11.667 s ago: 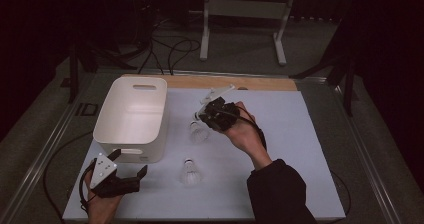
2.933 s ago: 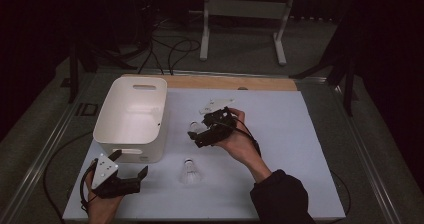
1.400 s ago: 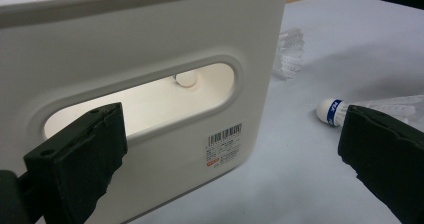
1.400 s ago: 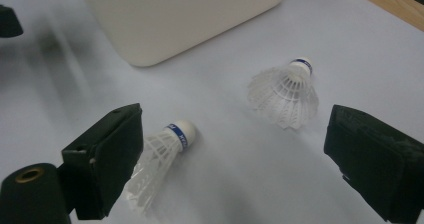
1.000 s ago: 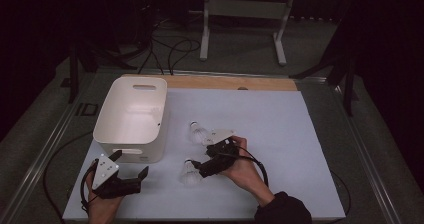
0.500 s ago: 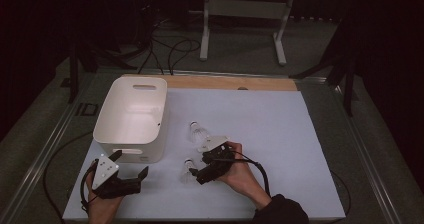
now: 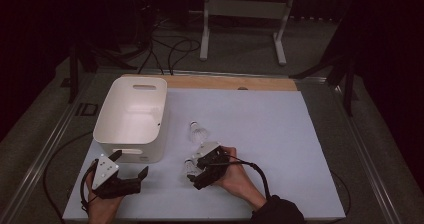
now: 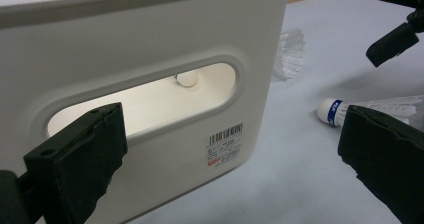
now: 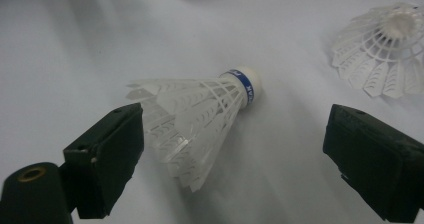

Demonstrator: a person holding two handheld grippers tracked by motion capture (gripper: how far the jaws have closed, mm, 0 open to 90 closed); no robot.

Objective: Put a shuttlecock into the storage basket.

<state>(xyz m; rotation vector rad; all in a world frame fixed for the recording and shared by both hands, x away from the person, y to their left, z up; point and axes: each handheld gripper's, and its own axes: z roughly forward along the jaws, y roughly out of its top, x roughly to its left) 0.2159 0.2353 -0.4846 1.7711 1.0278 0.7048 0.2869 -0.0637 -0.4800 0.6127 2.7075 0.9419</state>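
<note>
Right tool (image 9: 235,159) straddles shuttlecock (image 9: 200,114); second shuttlecock (image 9: 385,49) near.

Right gripper (image 7: 193,173) low over near shuttlecock (image 7: 190,167); second shuttlecock (image 7: 197,131) farther up white mat (image 7: 280,139); left gripper (image 7: 131,170) resting just below white bin (image 7: 131,119).

Black two-jaw grippers, grey three-cornered plates, trailing black cables, dark sleeve
</note>
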